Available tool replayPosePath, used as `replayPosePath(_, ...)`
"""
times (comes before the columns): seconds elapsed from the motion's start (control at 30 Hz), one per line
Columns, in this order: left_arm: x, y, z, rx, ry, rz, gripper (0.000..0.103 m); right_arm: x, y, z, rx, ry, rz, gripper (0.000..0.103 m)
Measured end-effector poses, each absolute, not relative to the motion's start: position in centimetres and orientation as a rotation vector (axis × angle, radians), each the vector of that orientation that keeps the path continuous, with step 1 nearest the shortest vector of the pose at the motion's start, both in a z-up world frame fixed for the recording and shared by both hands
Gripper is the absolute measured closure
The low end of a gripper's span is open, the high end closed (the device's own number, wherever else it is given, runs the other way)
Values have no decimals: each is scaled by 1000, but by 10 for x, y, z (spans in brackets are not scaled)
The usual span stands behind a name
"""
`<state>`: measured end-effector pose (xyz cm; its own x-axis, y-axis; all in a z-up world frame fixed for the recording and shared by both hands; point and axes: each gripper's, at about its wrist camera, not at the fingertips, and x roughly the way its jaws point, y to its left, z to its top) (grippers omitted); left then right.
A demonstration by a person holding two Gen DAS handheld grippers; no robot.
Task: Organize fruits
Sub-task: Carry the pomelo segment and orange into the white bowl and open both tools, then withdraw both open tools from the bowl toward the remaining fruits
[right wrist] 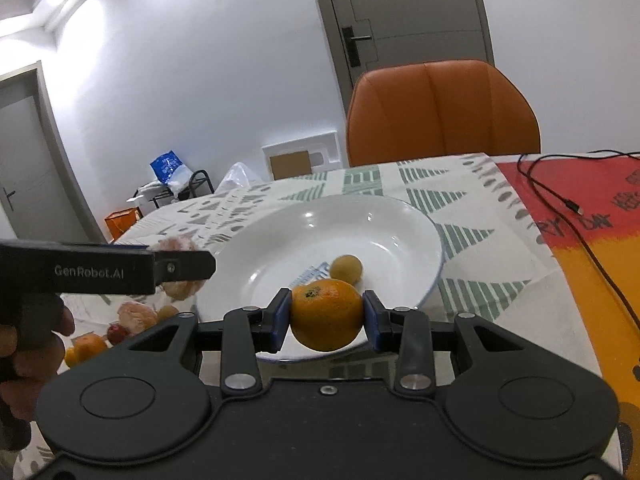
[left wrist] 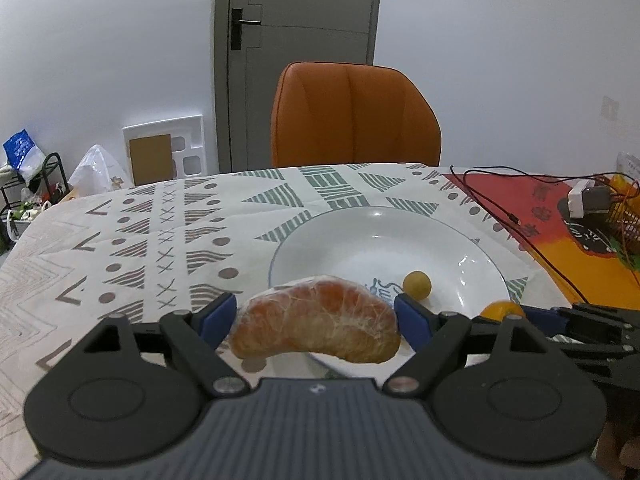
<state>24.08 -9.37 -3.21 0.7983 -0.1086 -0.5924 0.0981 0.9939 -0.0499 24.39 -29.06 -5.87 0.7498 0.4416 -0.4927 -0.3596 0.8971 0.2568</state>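
A white wall, a grey door (left wrist: 300, 40) and an orange chair (left wrist: 354, 114) stand behind the tabletop (left wrist: 132, 240), which has a cloth with green and grey shapes on it. A big white plate (right wrist: 384, 232) lies just past both sets of fingers. The left gripper (left wrist: 316, 316) has its fingers spread wide, and the blue pads pinch a peeled orange piece in clear wrap (left wrist: 316, 320) at its two ends. That piece hangs over the near rim of the plate. The right gripper (right wrist: 326, 318) pinches a small whole orange (right wrist: 326, 314) between its closer-set fingers, also over the near rim. A little yellow-green round fruit (right wrist: 346, 268) lies in the plate just beyond those fingers. More small fruits (right wrist: 132, 318) lie on the tabletop, off to the left of the right fingers.
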Motion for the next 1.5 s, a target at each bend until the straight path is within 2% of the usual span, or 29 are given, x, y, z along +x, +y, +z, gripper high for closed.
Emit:
replayPosePath(0.1, 245, -101, -34, -2, 640, -115, 19, 240, -296, -58, 161, 552, 437, 61)
replayPosePath(0.5, 257, -123, -43, 31, 655, -143, 18, 219, -319, -53, 209, 537, 422, 61)
replayPosePath(0.87, 241, -99, -25, 6, 613, -91, 16, 216, -319, -56, 243, 548, 416, 59)
replayPosePath(0.97, 233, -93, -23, 1, 610, -82, 15, 214, -318, -55, 253, 548, 407, 50)
replayPosePath(1.17, 213, -74, -14, -62, 573, -43, 4, 209, -313, -51, 240, 534, 404, 34)
replayPosePath(1.27, 202, -65, -9, -64, 557, -11, 3, 205, -311, -48, 241, 524, 395, 22)
replayPosePath(1.33, 196, -59, -7, -73, 554, -10, 3, 201, -308, -45, 233, 510, 384, 10)
replayPosePath(1.43, 185, -51, -3, -88, 542, -1, 3, 197, -304, -40, 227, 499, 393, 1)
replayPosePath(1.5, 179, -46, -1, -100, 538, 0, 0, 195, -301, -37, 223, 495, 396, 0)
